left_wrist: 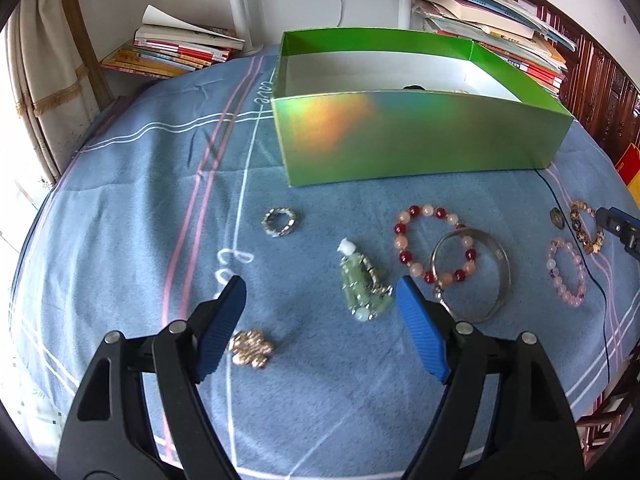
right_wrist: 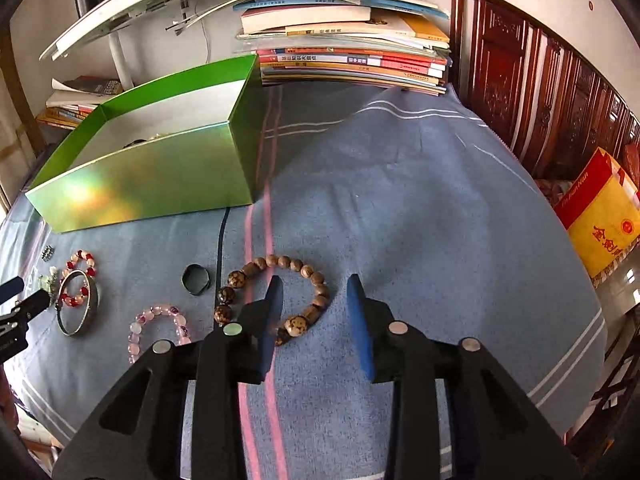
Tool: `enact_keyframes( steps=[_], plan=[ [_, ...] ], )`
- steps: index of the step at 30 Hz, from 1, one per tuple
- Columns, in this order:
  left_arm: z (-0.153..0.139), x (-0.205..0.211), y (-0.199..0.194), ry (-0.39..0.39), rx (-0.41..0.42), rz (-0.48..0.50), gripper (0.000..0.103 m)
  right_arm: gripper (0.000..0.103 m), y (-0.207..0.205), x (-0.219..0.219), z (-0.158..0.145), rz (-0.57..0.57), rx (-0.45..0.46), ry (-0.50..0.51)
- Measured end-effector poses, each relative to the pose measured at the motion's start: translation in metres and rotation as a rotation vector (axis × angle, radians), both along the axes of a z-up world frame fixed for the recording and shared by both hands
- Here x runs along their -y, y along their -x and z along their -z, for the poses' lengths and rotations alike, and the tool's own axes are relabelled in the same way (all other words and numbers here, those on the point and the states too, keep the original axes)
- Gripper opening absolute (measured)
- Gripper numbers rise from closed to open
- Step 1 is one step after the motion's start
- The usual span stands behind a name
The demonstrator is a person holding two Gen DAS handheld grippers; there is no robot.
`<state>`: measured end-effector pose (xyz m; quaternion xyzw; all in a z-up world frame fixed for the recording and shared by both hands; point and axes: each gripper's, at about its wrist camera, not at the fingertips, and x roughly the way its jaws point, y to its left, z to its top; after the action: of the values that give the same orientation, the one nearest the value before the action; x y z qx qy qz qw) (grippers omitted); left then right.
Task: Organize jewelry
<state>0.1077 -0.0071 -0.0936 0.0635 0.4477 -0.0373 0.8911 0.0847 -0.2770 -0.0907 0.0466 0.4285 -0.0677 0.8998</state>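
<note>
An open green box (left_wrist: 416, 136) stands at the back of the blue cloth; it also shows in the right wrist view (right_wrist: 152, 184). In front lie a silver ring bracelet (left_wrist: 279, 221), a green jade pendant (left_wrist: 360, 284), a gold brooch (left_wrist: 251, 349), a red-and-pink bead bracelet (left_wrist: 434, 246) overlapping a silver bangle (left_wrist: 498, 276), and a pink bead bracelet (left_wrist: 566, 272). My left gripper (left_wrist: 320, 292) is open, its right finger beside the pendant. My right gripper (right_wrist: 314, 292) is open over the right side of a brown wooden bead bracelet (right_wrist: 276, 292). A dark ring (right_wrist: 196, 279) lies left of it.
Stacks of books (right_wrist: 352, 52) stand behind the box, with more at the left (left_wrist: 176, 50). A black cable (right_wrist: 221, 240) runs across the cloth. A carved wooden headboard (right_wrist: 540, 92) lines the right side. A red-and-yellow box (right_wrist: 600, 216) sits beyond the right edge.
</note>
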Motion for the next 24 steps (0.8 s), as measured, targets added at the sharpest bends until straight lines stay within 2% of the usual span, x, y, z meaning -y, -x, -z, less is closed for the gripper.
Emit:
enact_keyframes(
  steps=[1, 2, 9, 12, 14, 18, 20, 21, 22, 24],
  plan=[
    [0.002, 0.001, -0.002, -0.008, -0.005, -0.008, 0.076, 0.033, -0.002, -0.001, 0.002, -0.002, -0.005, 0.001],
    [0.005, 0.002, -0.004, -0.013, -0.009, -0.016, 0.071, 0.033, -0.004, -0.001, 0.003, -0.003, -0.009, 0.001],
    [0.007, -0.007, -0.005, 0.031, -0.009, -0.045, 0.05, 0.034, -0.003, -0.01, 0.009, -0.015, -0.011, 0.026],
    [0.007, -0.009, -0.002, 0.021, -0.009, -0.07, 0.05, 0.034, -0.001, -0.013, 0.009, -0.018, -0.004, 0.037],
    [0.007, -0.008, 0.001, 0.003, 0.001, -0.093, 0.057, 0.033, 0.0, -0.017, 0.01, -0.022, 0.002, 0.059],
    [0.007, -0.005, 0.002, -0.035, 0.028, -0.109, 0.06, 0.033, -0.002, -0.026, 0.011, -0.035, 0.015, 0.105],
    [0.007, -0.005, 0.001, -0.03, 0.031, -0.115, 0.06, 0.025, -0.001, -0.03, 0.011, -0.045, 0.015, 0.118],
    [0.007, -0.006, 0.002, -0.026, 0.033, -0.117, 0.06, 0.015, -0.001, -0.031, 0.011, -0.058, 0.015, 0.106],
    [0.007, -0.006, 0.003, -0.026, 0.036, -0.117, 0.06, 0.011, -0.001, -0.032, 0.011, -0.066, 0.016, 0.095],
    [0.007, -0.006, 0.004, -0.027, 0.044, -0.116, 0.053, 0.01, 0.001, -0.035, 0.011, -0.076, 0.014, 0.098]
  ],
)
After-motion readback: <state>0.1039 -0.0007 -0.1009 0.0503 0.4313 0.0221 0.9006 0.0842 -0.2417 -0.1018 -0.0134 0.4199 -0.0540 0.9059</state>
